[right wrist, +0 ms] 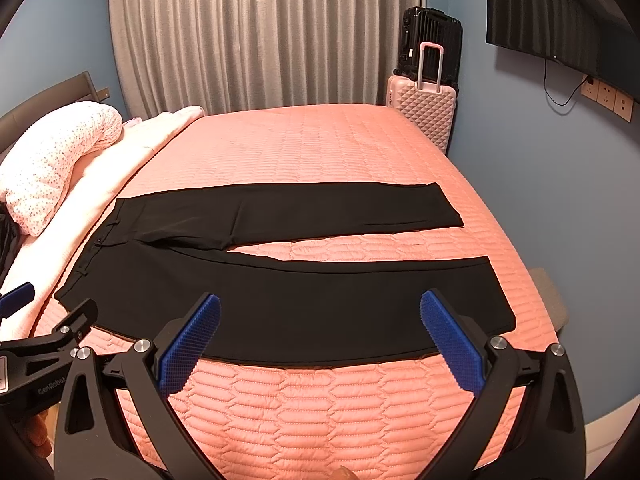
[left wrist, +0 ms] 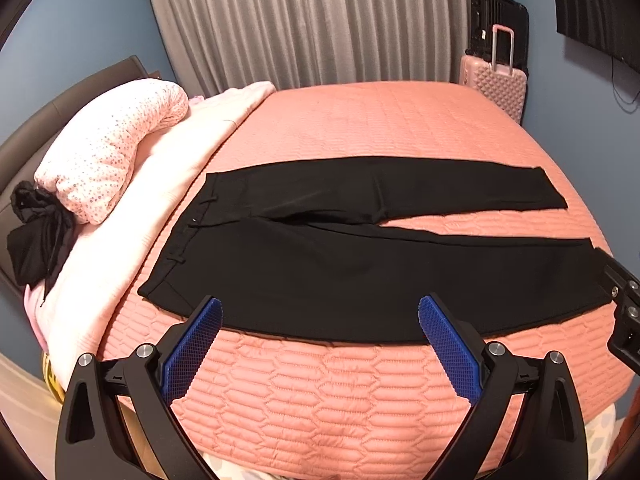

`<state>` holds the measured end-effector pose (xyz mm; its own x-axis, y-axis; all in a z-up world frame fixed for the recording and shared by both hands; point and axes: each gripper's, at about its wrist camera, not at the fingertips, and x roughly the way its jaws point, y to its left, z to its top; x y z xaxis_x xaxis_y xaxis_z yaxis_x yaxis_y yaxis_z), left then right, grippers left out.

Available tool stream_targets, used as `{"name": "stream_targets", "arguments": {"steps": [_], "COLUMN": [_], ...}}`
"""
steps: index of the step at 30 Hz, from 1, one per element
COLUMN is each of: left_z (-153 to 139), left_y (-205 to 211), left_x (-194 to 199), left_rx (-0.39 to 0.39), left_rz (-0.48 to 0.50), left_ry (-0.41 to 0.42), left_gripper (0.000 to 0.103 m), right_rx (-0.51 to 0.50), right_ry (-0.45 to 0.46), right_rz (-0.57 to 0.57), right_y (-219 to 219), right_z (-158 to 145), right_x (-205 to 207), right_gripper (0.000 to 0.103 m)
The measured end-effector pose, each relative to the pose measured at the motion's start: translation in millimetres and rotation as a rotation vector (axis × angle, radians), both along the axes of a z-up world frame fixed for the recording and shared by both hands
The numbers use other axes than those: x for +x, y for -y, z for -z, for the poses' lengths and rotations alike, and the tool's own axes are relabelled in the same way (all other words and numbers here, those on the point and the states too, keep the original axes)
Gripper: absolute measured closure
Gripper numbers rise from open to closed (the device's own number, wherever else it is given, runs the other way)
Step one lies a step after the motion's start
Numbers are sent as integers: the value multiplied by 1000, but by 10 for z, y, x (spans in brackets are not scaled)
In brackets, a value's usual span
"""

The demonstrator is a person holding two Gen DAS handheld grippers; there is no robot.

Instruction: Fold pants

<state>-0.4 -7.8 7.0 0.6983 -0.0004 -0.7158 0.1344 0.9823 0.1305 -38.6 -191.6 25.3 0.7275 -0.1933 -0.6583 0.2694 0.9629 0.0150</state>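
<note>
Both wrist views were evenly lit by warm indoor light, no hard shadows on the quilted bedspread [left wrist: 360,128]. Heavy fisheye: bed edges bowed, dark vignette in all corners. Focus was sharp across the frame, no motion blur. The black pants [right wrist: 280,292] read nearly featureless, with fabric detail crushed. Curtain [right wrist: 264,32] was brightest at its middle folds. Small specular glints showed on the metal pivot pins near the blue pads [left wrist: 192,356].
</note>
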Motion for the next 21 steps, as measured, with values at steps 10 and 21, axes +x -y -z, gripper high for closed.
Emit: {"name": "stream_targets", "arguments": {"steps": [10, 21], "left_z": [36, 86], "left_y": [-23, 62], "left_x": [69, 119], "left_rx": [-10, 39], "left_rz": [0, 23], "left_ry": [-37, -96], "left_gripper": [6, 6], "right_rx": [0, 3], "right_ry": [1, 0], "right_rz": [0, 3], "right_y": [1, 32], "right_z": [0, 8], "right_x": [3, 23], "right_gripper": [5, 5]}}
